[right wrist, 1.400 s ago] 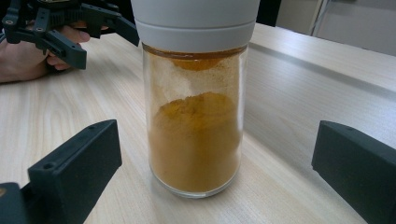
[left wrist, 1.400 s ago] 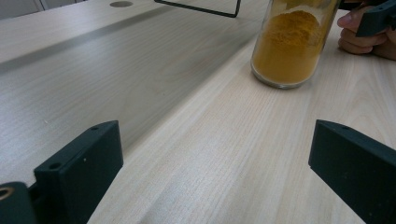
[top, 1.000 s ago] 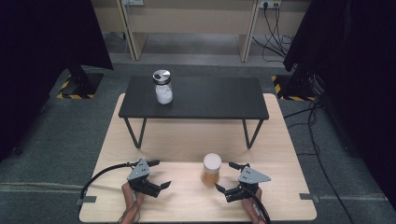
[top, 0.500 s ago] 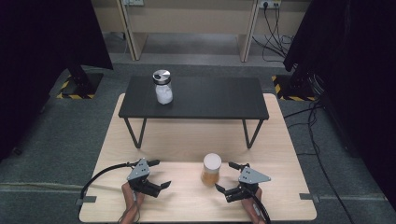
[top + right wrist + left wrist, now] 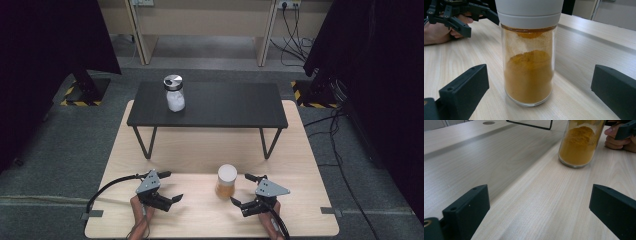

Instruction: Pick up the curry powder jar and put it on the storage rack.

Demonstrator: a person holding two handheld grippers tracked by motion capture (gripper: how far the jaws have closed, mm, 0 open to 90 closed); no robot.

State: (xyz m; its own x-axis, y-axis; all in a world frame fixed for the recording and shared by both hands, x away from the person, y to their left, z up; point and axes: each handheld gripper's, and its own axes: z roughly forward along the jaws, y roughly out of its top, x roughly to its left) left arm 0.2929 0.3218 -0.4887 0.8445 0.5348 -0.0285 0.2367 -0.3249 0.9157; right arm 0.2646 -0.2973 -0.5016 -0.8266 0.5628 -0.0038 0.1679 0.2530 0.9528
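Note:
A glass jar of orange powder (image 5: 226,182) with a white lid stands upright on the pale wooden table (image 5: 300,145), between my two grippers. In the right gripper view that jar (image 5: 529,67) stands a short way ahead, centred between the wide-apart jaws. My right gripper (image 5: 241,190) is open just right of the jar, not touching it. My left gripper (image 5: 171,187) is open further to the left, and its view shows the jar (image 5: 579,145) ahead at upper right. A second glass jar (image 5: 174,93) with a metal lid and white contents stands on the black shelf (image 5: 225,107).
The black shelf stands on thin metal legs (image 5: 145,142) across the far half of the table. Dark curtains (image 5: 45,40) hang on both sides. Cables (image 5: 335,135) run over the grey floor at the right. A black cable (image 5: 107,187) trails from the left gripper.

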